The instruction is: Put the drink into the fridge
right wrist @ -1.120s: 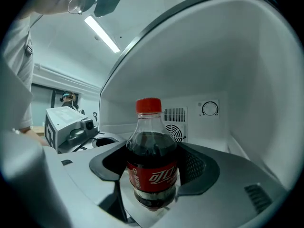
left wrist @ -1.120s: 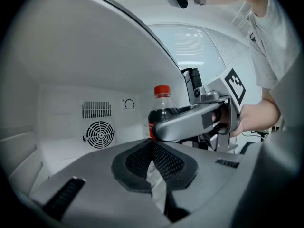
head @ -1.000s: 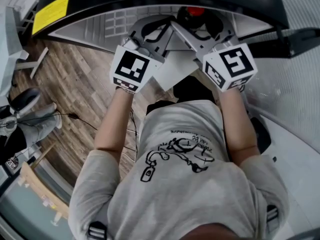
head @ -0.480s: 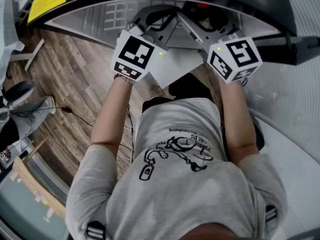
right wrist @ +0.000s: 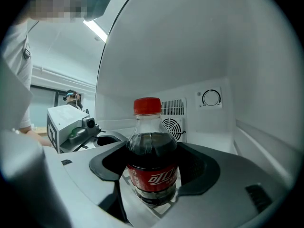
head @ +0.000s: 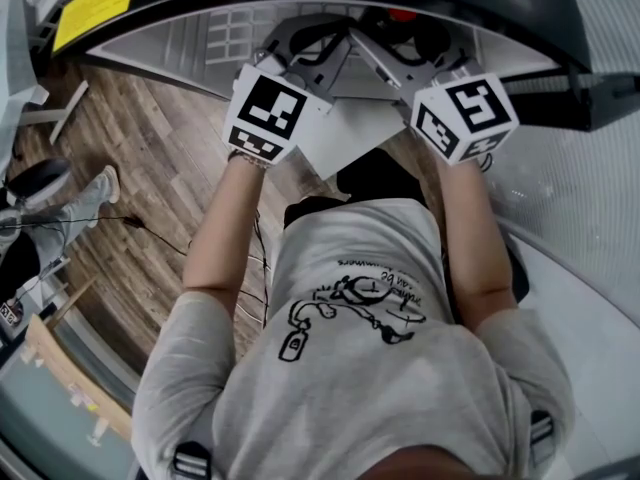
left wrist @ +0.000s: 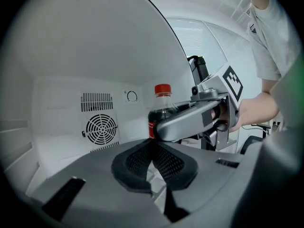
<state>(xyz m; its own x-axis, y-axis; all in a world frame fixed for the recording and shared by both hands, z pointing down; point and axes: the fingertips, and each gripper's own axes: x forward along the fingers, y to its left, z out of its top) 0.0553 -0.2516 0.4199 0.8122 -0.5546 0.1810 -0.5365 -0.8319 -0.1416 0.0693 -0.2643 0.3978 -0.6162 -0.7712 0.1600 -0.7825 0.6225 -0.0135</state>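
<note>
A cola bottle [right wrist: 152, 160] with a red cap and red label stands upright between the jaws of my right gripper [right wrist: 152, 177], which is shut on it inside the white fridge [right wrist: 190, 56]. From the left gripper view, the bottle [left wrist: 161, 106] shows behind the right gripper's arm [left wrist: 190, 120]. My left gripper [left wrist: 152, 148] is shut with nothing in it, its pads meeting, just left of the bottle. In the head view both grippers reach into the fridge opening: left gripper [head: 318, 48], right gripper [head: 395, 48], with only the red cap [head: 400, 14] showing.
The fridge's back wall carries a round fan grille [left wrist: 100, 128] and a dial [right wrist: 211, 98]. A wire shelf [right wrist: 159, 213] lies under the bottle. Wooden floor [head: 140, 158] with a cable is at left, where a person's shoe [head: 100, 183] shows.
Both grippers have moved a little further forward into the fridge with the bottle; the red cap shows less in the head view. The shoe at left has shifted.
</note>
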